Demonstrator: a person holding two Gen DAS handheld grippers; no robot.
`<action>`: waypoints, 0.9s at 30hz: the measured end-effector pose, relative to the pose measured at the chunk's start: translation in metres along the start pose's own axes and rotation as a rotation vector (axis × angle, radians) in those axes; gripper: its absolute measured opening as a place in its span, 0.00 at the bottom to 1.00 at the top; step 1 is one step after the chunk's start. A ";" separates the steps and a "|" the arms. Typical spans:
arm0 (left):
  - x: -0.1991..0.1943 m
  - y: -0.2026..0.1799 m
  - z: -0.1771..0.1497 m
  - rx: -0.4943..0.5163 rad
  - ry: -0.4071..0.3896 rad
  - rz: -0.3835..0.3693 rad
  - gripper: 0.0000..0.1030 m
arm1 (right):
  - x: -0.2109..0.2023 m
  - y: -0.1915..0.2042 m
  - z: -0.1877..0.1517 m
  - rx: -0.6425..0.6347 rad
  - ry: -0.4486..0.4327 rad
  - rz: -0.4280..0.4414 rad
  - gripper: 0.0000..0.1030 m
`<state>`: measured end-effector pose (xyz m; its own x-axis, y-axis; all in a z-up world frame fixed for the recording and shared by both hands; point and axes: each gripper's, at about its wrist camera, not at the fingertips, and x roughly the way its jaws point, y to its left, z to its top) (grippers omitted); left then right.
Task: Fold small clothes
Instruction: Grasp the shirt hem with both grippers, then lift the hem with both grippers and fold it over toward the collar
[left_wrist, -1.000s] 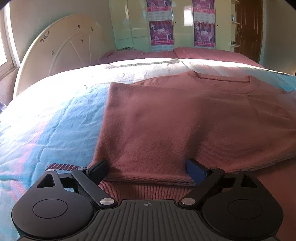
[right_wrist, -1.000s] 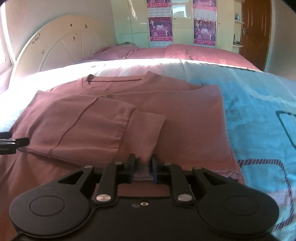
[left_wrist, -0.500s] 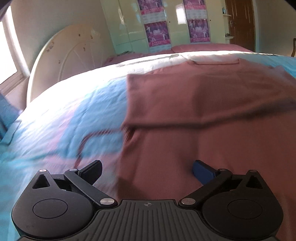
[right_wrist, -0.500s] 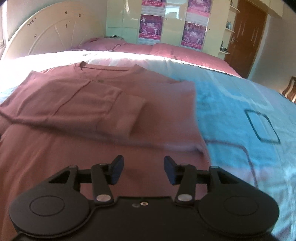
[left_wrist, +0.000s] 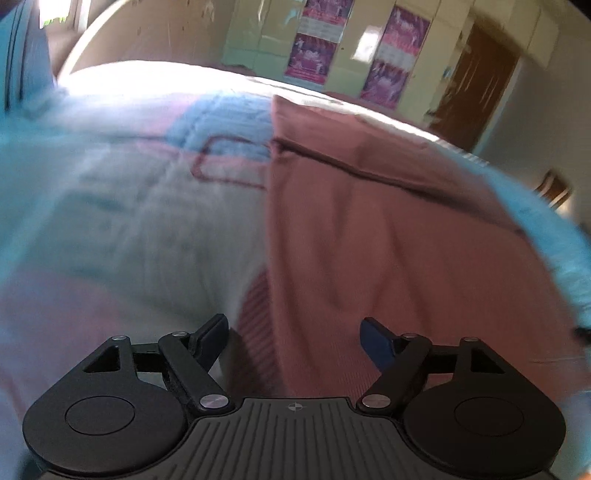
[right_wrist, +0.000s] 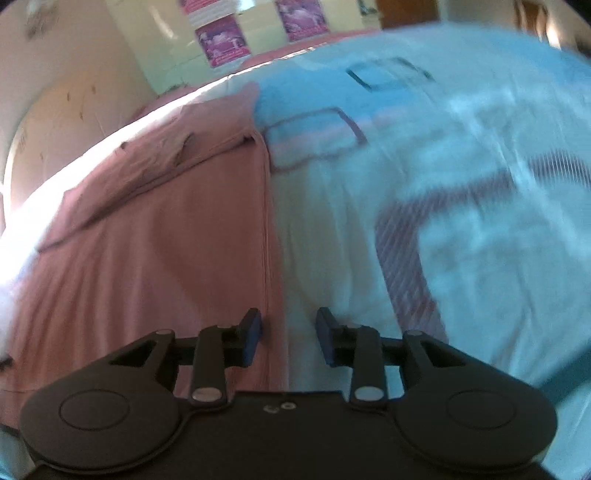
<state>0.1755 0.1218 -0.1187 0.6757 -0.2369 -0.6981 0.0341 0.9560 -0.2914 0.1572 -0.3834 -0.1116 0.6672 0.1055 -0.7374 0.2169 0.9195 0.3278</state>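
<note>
ribbed pink sweater (left_wrist: 388, 240), soft quilted patterned bedspread (right_wrist: 461, 184)

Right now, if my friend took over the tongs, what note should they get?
Left tongs: nothing held, closing over the left side edge of the pink sweater.
Right tongs: nothing held, closing at its right side edge.
Sweater lies flat on the blue bedspread.
Done: sleeves folded across the chest.
Left: grab both side edges, fold the body, tidy up.
</note>
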 end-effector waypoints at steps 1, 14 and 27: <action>-0.004 0.003 -0.006 -0.019 0.003 -0.030 0.74 | -0.004 -0.002 -0.006 0.025 0.002 0.026 0.32; -0.013 0.024 -0.038 -0.306 0.001 -0.227 0.58 | -0.020 -0.015 -0.044 0.193 0.057 0.293 0.28; -0.008 0.022 -0.051 -0.360 -0.035 -0.154 0.04 | -0.012 -0.013 -0.035 0.170 0.050 0.316 0.07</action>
<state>0.1335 0.1355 -0.1527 0.7076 -0.3608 -0.6075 -0.1195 0.7863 -0.6061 0.1216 -0.3833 -0.1277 0.6857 0.3968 -0.6102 0.1237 0.7626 0.6349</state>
